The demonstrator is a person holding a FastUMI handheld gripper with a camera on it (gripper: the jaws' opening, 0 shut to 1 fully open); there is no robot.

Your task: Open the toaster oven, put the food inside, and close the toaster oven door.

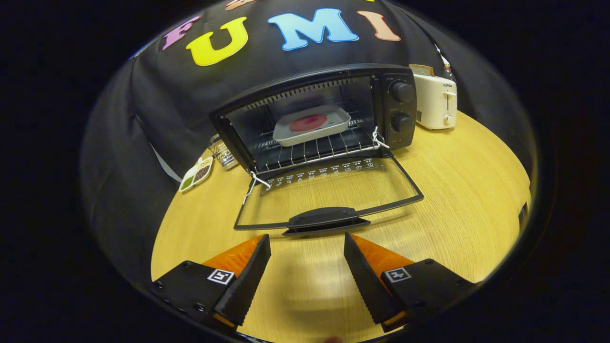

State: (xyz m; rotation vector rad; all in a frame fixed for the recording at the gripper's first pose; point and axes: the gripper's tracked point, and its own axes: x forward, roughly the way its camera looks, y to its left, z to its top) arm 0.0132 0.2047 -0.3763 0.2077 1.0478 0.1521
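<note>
While the tray (312, 125) is sitting inside the oven (314, 116), we are holding our gripper (307, 245) wide open and empty before its lowered door (329, 195).

A white toaster (435, 101) holding a bread slice (421, 70), a divided snack dish (196, 174), and a small wire rack (223, 153) sit on the wooden table (467, 190).

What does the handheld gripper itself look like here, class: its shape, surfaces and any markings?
The gripper has two wedge-shaped fingers that taper toward their tips. Their facing inner surfaces are ridged like saw teeth. Each finger sits on a blocky black base with visible screws, and each base carries a small square black-and-white marker tag.
</note>
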